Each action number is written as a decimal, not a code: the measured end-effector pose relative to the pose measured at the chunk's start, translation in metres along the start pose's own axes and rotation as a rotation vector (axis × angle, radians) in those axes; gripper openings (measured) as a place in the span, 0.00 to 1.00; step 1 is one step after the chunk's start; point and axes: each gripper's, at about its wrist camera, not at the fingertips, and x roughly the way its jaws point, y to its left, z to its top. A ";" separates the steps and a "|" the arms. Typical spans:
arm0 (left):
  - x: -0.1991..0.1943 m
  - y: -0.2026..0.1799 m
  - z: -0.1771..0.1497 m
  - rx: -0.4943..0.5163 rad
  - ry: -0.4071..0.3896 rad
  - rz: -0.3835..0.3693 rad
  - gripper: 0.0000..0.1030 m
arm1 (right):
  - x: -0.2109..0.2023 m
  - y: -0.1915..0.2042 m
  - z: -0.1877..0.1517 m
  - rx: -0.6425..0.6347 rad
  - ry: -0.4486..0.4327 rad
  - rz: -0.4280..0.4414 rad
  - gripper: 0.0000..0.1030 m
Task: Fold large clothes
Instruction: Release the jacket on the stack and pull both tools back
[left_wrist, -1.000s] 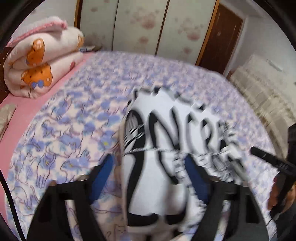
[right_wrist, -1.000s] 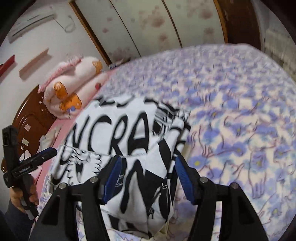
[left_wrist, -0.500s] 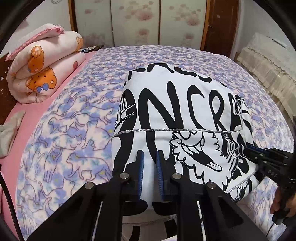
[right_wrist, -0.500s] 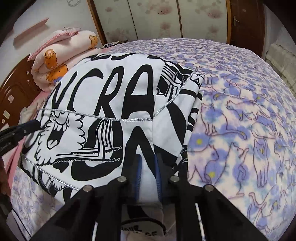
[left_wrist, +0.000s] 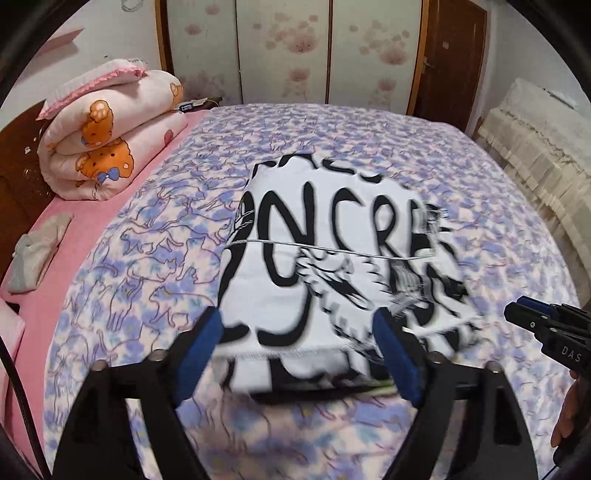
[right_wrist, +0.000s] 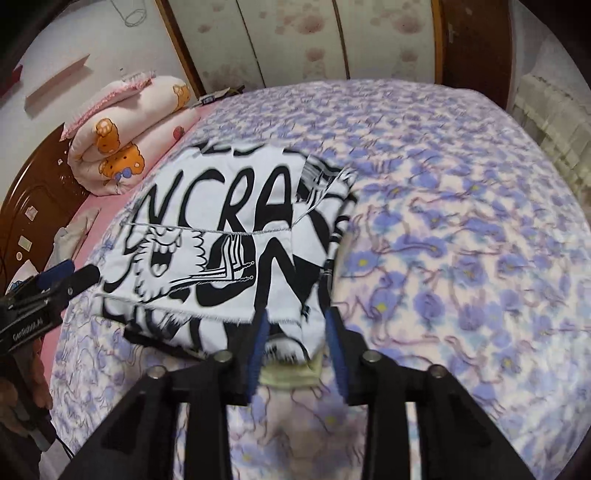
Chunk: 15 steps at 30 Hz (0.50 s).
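Domestic bedroom. A large bed (left_wrist: 369, 147) fills most of the floor, covered by a fleece blanket (left_wrist: 155, 266) printed with purple cats over a pink sheet (left_wrist: 85, 229). A rolled quilt (left_wrist: 110, 144) with orange bear figures lies at the dark wooden headboard (right_wrist: 40, 199). Behind the bed stands a wardrobe with sliding doors (left_wrist: 284, 51) in a pale floral pattern, beside a brown wooden door (left_wrist: 450, 55). A lace-covered piece of furniture (left_wrist: 535, 155) runs along one side.

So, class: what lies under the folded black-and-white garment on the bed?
The garment rests on the cat-print blanket. A pale green edge peeks out beneath it; the rest underneath is covered.
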 end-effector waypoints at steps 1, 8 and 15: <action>-0.011 -0.005 -0.002 -0.002 -0.002 -0.006 0.85 | -0.017 -0.001 -0.003 0.000 -0.010 -0.008 0.36; -0.085 -0.043 -0.024 0.035 0.010 -0.050 0.93 | -0.101 -0.016 -0.028 -0.002 -0.042 -0.091 0.49; -0.158 -0.082 -0.067 0.089 -0.019 -0.087 0.99 | -0.169 -0.030 -0.073 -0.026 -0.039 -0.164 0.51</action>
